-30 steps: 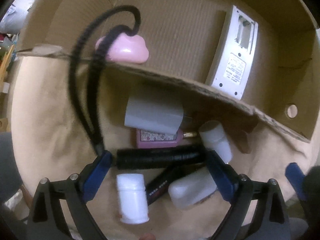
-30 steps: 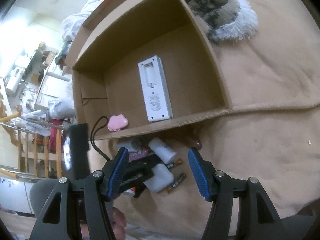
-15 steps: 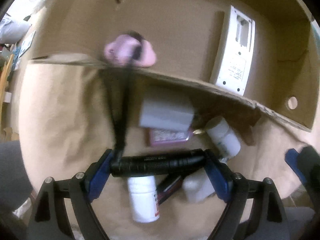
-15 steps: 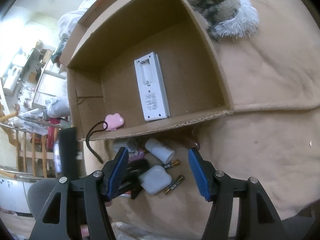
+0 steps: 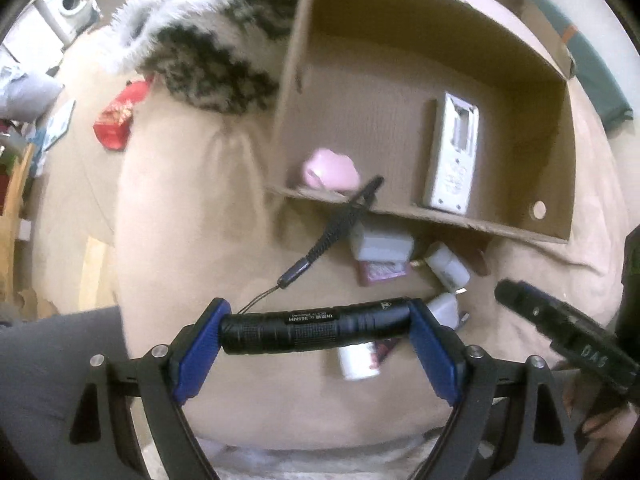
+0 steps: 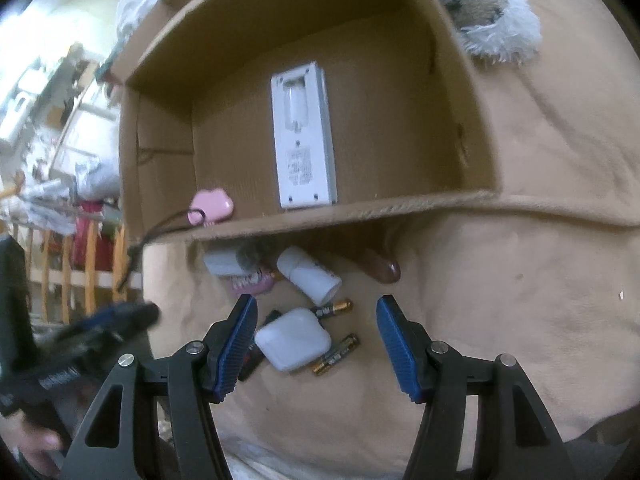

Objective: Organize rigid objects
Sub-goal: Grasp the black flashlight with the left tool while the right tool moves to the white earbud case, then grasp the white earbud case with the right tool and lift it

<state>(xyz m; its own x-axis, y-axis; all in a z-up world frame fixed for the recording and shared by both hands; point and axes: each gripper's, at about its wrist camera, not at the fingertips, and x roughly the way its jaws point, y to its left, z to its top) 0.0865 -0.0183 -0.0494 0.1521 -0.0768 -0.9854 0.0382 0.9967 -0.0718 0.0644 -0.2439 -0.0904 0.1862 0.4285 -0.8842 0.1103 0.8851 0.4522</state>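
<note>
While clamped endwise, flashlight [image 5: 316, 326] crosswise in left claw [image 5: 316, 344].

The flashlight [image 5: 316, 330] looks like matt black metal, knurled along its barrel. The box [image 6: 400, 216] is rough corrugated cardboard. Inside it lie a smooth white plastic remote [image 6: 303, 136] and a glossy pink charm [image 5: 330, 170]. The tan blanket [image 6: 520, 280] beneath is soft cloth.
</note>
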